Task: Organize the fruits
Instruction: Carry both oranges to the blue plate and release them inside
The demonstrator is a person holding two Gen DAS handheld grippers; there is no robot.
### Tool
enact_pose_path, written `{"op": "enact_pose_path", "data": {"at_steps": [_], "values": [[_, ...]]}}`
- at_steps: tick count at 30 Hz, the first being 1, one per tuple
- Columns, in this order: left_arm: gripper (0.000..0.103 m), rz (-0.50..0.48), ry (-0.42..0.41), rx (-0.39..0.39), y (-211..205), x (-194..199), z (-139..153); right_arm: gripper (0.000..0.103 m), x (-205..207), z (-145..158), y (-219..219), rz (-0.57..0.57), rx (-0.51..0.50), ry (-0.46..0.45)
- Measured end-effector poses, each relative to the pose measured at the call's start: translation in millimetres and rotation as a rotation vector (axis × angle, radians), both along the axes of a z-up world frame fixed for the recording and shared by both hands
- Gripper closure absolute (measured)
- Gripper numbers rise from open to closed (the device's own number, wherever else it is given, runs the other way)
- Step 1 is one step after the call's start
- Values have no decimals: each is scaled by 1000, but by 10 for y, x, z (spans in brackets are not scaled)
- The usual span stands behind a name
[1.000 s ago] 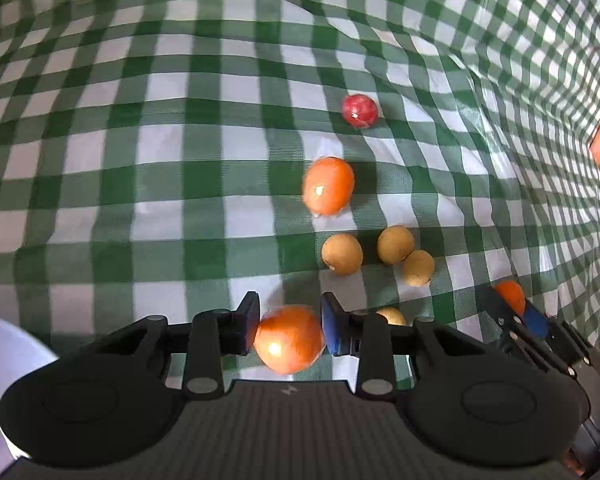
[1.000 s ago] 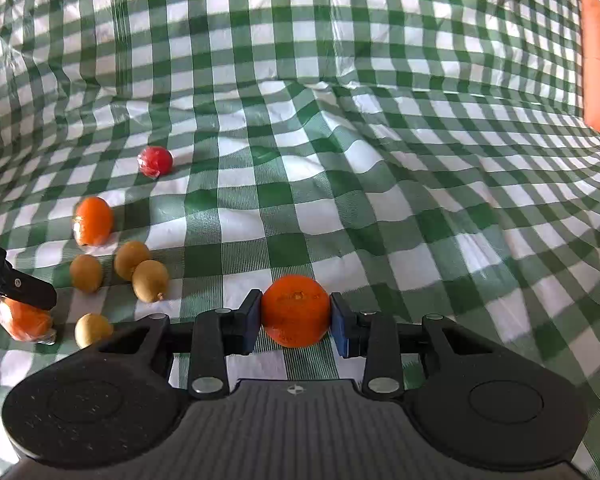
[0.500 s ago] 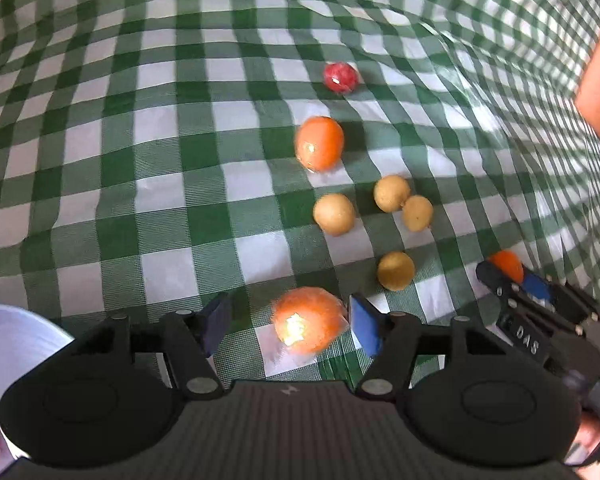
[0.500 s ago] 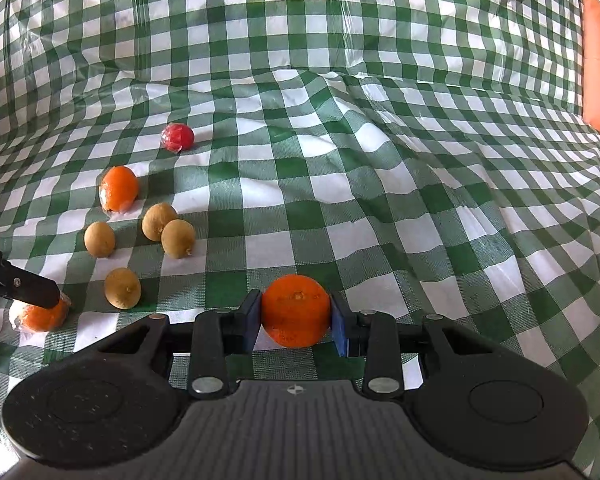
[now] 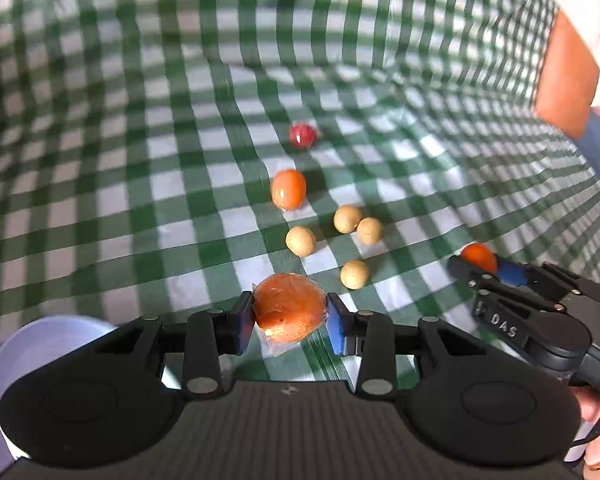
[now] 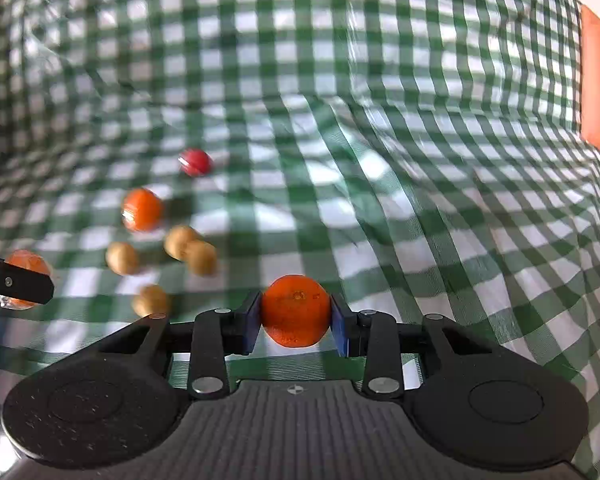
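In the left wrist view my left gripper point(image 5: 290, 322) has its jaws closing, and both blue pads press on a plastic-wrapped orange point(image 5: 290, 310) held above the green checked cloth point(image 5: 140, 160). My right gripper point(image 6: 296, 320) is shut on a bare orange point(image 6: 296, 308), also off the cloth. The same gripper appears at the right of the left wrist view, its orange point(image 5: 478, 256) at the tips. On the cloth lie a red fruit point(image 5: 302, 135), another wrapped orange point(image 5: 288, 189) and several tan round fruits point(image 5: 301, 241).
A white bowl point(image 5: 40, 344) sits at the lower left beside my left gripper. An orange-brown panel point(image 5: 566, 76) stands at the far right edge of the cloth. A person's hand point(image 5: 596, 452) holds the right gripper. The cloth is wrinkled toward the right.
The left jaws opened wide around the wrapped orange, then closed on it again and rose with it. The right gripper rose with its orange; the fruits on the cloth look farther away.
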State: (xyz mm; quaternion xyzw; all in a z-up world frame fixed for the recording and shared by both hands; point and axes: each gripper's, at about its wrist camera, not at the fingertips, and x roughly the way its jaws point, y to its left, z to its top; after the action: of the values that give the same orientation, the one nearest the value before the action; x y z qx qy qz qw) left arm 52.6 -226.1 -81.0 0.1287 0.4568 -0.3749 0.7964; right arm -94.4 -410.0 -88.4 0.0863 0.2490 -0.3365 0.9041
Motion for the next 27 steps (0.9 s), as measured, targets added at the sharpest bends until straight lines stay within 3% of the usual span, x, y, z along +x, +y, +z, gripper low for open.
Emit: {"op": "enact_pose_path", "data": {"at_steps": [3, 9, 18, 27], "values": [[61, 33, -6, -10, 364, -194, 215, 66, -98, 210, 376, 73, -7, -22], [61, 142, -34, 44, 1208, -543, 432, 66, -224, 508, 1268, 251, -23, -28], [61, 296, -62, 49, 2392, -814, 643, 66, -248, 595, 2459, 472, 13, -2], [61, 338, -68, -18, 2838, -954, 775, 66, -307, 598, 3055, 529, -30, 29]]}}
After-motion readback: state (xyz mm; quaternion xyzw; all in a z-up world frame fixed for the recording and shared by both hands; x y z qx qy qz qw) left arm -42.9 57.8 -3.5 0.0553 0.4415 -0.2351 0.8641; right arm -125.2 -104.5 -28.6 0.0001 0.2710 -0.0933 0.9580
